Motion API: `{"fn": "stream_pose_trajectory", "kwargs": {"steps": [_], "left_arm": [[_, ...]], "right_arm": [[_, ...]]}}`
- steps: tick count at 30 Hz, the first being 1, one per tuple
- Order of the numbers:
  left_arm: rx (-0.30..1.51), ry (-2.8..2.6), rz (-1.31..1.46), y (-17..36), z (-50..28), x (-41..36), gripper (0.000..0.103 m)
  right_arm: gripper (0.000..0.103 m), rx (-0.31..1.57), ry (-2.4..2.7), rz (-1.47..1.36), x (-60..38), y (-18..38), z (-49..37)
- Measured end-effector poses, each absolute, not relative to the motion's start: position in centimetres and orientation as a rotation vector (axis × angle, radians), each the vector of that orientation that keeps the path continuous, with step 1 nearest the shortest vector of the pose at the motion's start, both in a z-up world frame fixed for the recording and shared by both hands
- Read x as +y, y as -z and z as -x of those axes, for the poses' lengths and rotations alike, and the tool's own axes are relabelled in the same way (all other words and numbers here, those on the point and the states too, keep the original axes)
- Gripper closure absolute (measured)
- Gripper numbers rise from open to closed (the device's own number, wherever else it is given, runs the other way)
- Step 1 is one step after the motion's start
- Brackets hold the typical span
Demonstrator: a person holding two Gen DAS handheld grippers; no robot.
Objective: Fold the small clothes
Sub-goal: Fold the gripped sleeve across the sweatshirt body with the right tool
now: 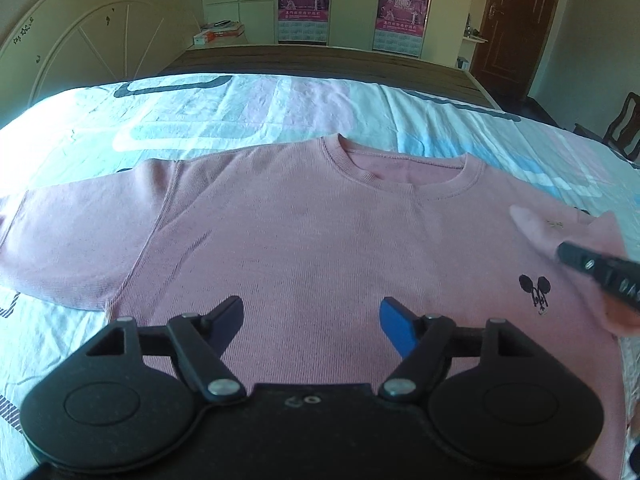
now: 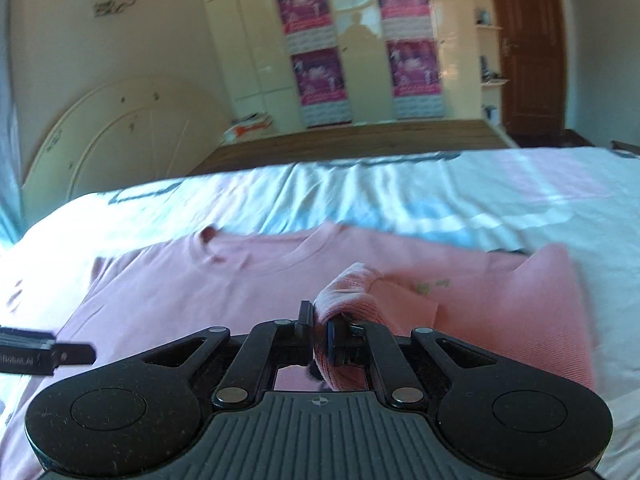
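Observation:
A small pink sweatshirt (image 1: 304,224) lies flat, front up, on the bed, collar away from me, with a small black mouse print on its chest. Its left sleeve (image 1: 68,236) lies spread out. My left gripper (image 1: 312,320) is open and empty, hovering over the shirt's lower middle. My right gripper (image 2: 320,330) is shut on the pink right sleeve cuff (image 2: 348,284) and holds it lifted and folded in over the shirt body (image 2: 180,280). The right gripper also shows at the right edge of the left wrist view (image 1: 560,252).
The bed has a light blue, white and pink sheet (image 1: 224,112). Behind it are a white headboard (image 1: 80,40), a wooden board (image 1: 320,60), wardrobes with pink calendars (image 1: 304,0), and a brown door (image 1: 512,24). A chair (image 1: 624,128) stands at the right.

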State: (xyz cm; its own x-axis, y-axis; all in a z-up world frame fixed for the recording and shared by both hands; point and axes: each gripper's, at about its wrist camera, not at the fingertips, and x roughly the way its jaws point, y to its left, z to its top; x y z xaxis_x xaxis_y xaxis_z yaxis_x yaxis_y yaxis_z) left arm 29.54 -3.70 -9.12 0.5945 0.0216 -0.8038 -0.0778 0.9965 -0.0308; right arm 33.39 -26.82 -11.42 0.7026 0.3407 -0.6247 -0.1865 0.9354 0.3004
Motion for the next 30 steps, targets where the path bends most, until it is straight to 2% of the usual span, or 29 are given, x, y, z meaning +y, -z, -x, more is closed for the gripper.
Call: {"fn": "stream_pose_trajectory", "kwargs": {"steps": [1,2,3,4,5,16,18,20,22,27,28,29,30], "left_arm": [[0.933,-0.041,0.078,9.1,-29.7,-3.5,0.025],[0.932,-0.025,0.088,9.2,-29.9,-3.4,0.021],[0.933,-0.007,0.099,9.2,-30.1,-3.5,0.020],[0.933,0.016,0.108,9.3,-30.3,-3.7,0.018],[0.934,0.043,0.111,9.4,-30.6,-4.1,0.016],[0.924,0.406,-0.104,11.7,-31.0,-16.7,0.017],[0.938,0.416,-0.129,13.0,-31.1,-18.7,0.021],[0.937,0.390,-0.170,14.3,-31.4,-20.1,0.030],[0.924,0.358,-0.193,15.3,-32.0,-20.6,0.034],[0.858,0.335,-0.123,15.7,-33.3,-20.0,0.055],[0.847,0.335,-0.105,15.7,-33.6,-19.7,0.068],[0.829,0.353,-0.076,15.5,-33.7,-19.3,0.089],[0.805,0.362,-0.026,15.0,-33.9,-18.6,0.093]], "right_arm": [[0.092,0.765,-0.308,-0.210,-25.6,12.0,-33.4],[0.074,0.787,-0.313,-0.195,-24.6,12.6,-33.1],[0.061,0.794,-0.321,-0.190,-24.0,12.9,-33.0],[0.039,0.791,-0.328,-0.195,-23.8,13.0,-32.8],[0.034,0.785,-0.327,-0.197,-23.8,13.1,-32.4],[0.034,0.793,-0.072,-0.239,-32.1,11.6,-25.8],[0.034,0.811,-0.015,-0.224,-33.3,12.1,-25.0],[0.034,0.828,0.025,-0.231,-34.5,12.6,-24.3],[0.034,0.838,0.052,-0.245,-35.4,13.0,-23.8],[0.034,0.852,0.108,-0.257,-36.5,14.3,-23.4],[0.034,0.852,0.114,-0.264,-36.7,14.4,-23.4],[0.034,0.851,0.118,-0.264,-36.7,14.5,-23.6],[0.034,0.851,0.120,-0.261,-36.6,14.5,-23.8]]}}
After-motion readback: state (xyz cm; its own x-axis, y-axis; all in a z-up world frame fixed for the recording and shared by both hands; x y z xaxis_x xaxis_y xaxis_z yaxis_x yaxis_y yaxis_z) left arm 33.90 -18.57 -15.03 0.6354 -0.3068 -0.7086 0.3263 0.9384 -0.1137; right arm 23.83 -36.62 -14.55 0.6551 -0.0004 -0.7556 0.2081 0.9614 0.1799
